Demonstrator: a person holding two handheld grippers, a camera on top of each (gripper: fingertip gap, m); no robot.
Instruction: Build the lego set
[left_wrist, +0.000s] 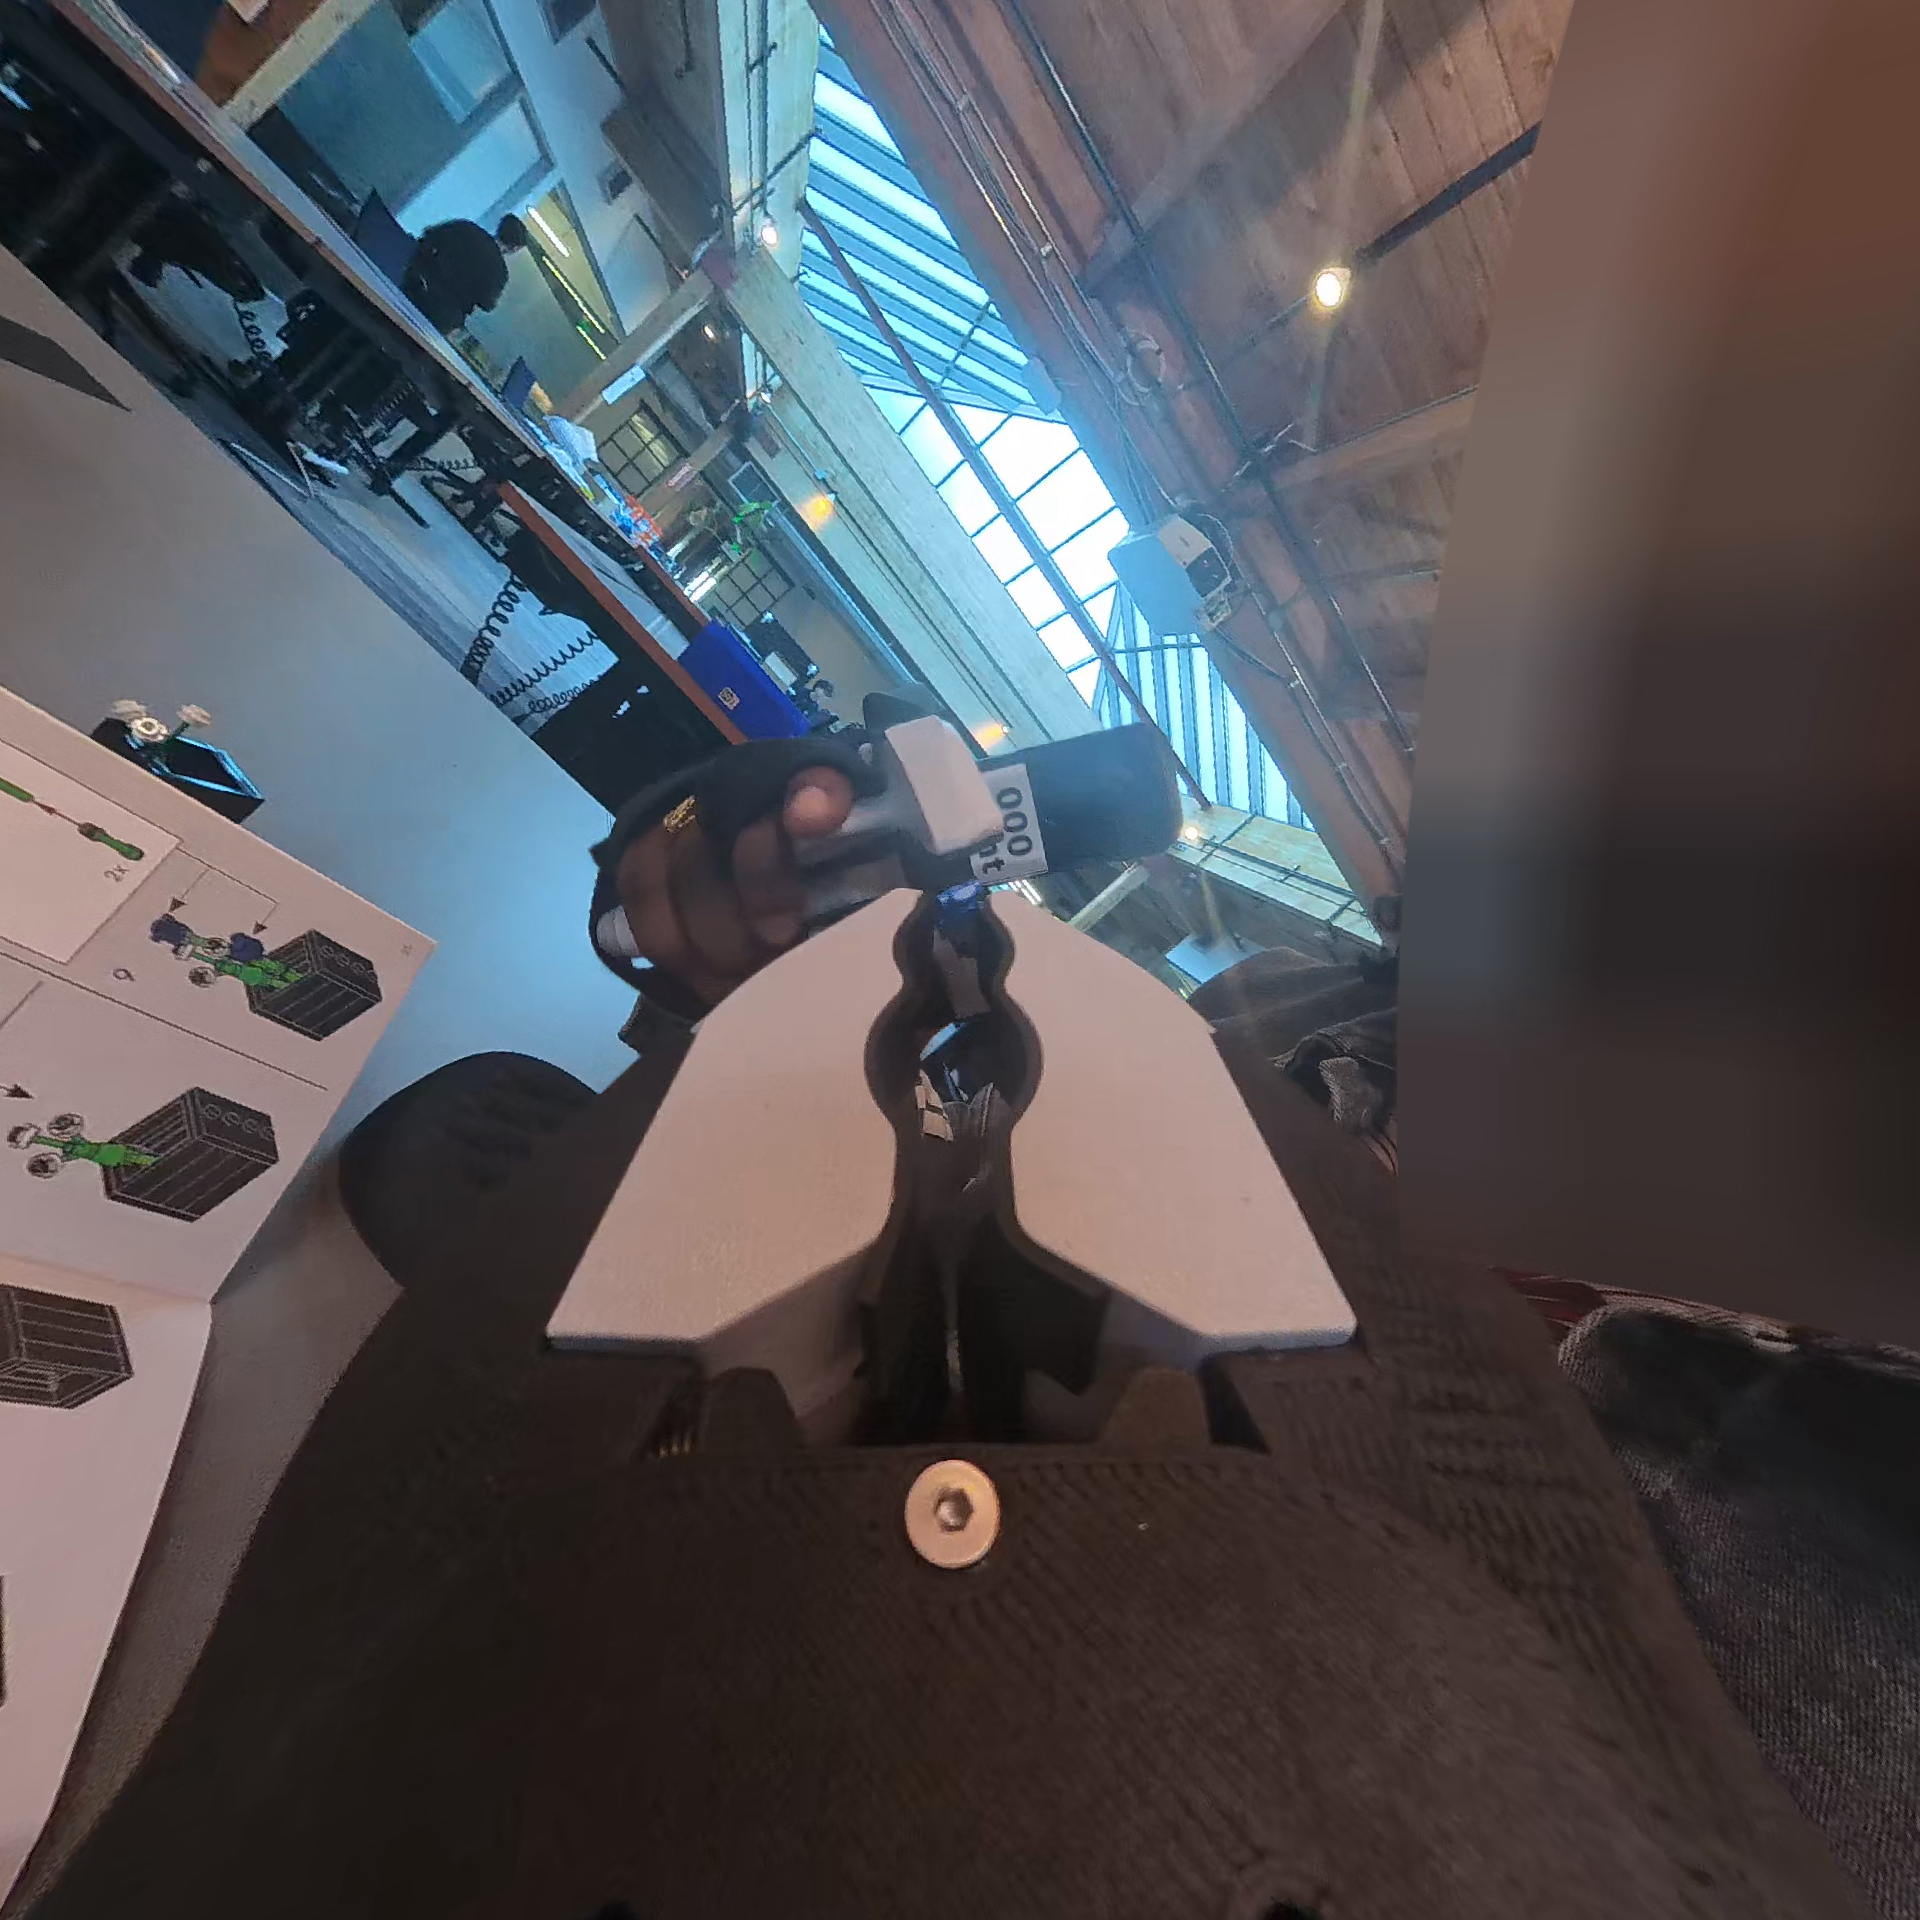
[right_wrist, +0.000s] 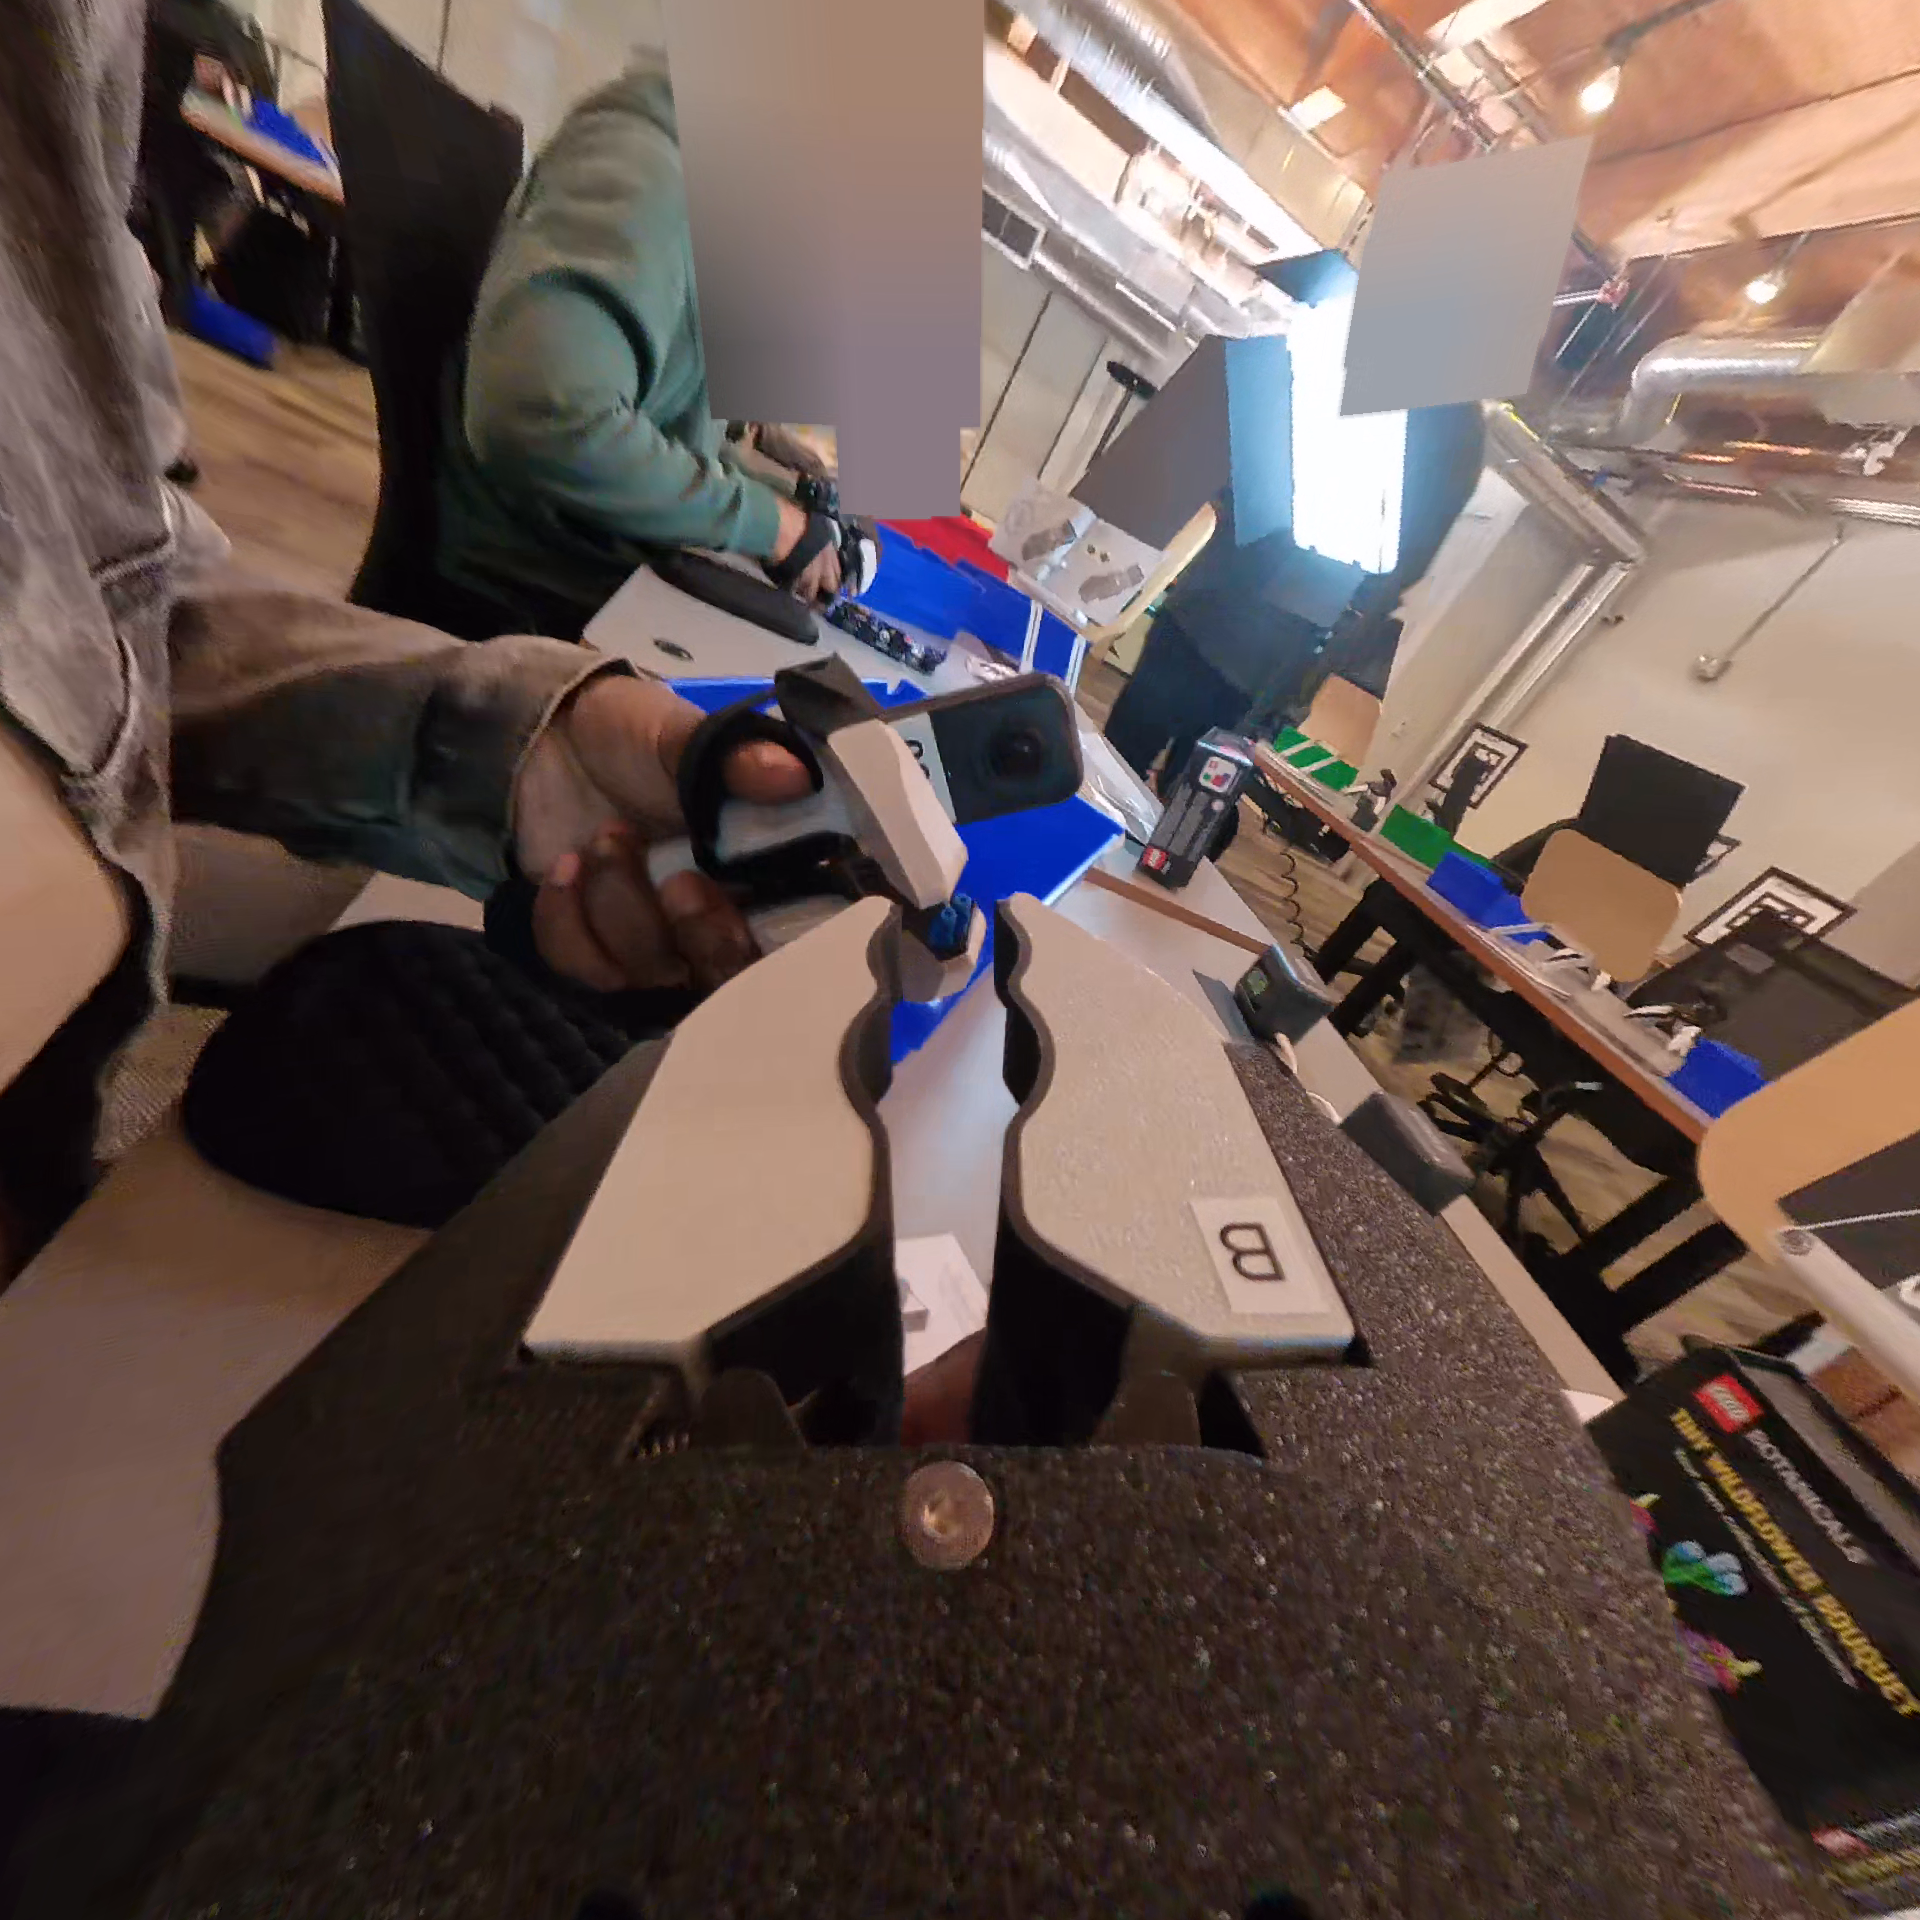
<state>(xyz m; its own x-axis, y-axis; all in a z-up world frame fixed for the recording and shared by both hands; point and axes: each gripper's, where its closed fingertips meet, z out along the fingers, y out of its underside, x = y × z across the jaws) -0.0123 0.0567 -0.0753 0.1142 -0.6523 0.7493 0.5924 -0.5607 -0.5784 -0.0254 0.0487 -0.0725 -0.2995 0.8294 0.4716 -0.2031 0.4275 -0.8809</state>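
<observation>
My left gripper (left_wrist: 956, 914) is shut on a small blue Lego piece (left_wrist: 957, 900) at its fingertips and holds it up in the air. In the right wrist view the left gripper (right_wrist: 951, 935) points in from the upper left with the blue piece (right_wrist: 948, 923) in its tips. My right gripper (right_wrist: 948, 920) is open, with its two fingertips on either side of that blue piece, close to it. Whether they touch it is unclear. One of the right gripper's white fingers (left_wrist: 935, 800) shows just beyond the piece in the left wrist view.
An open instruction booklet (left_wrist: 187, 1039) lies on the grey table, with a black Lego box model topped by white flowers (left_wrist: 187, 769) behind it. A black wrist pad (right_wrist: 395, 1070), blue bins (right_wrist: 1029, 842) and the set's black carton (right_wrist: 1766, 1558) are nearby. Another person (right_wrist: 582, 395) sits at the table. The grippers are tip to tip, or close to it.
</observation>
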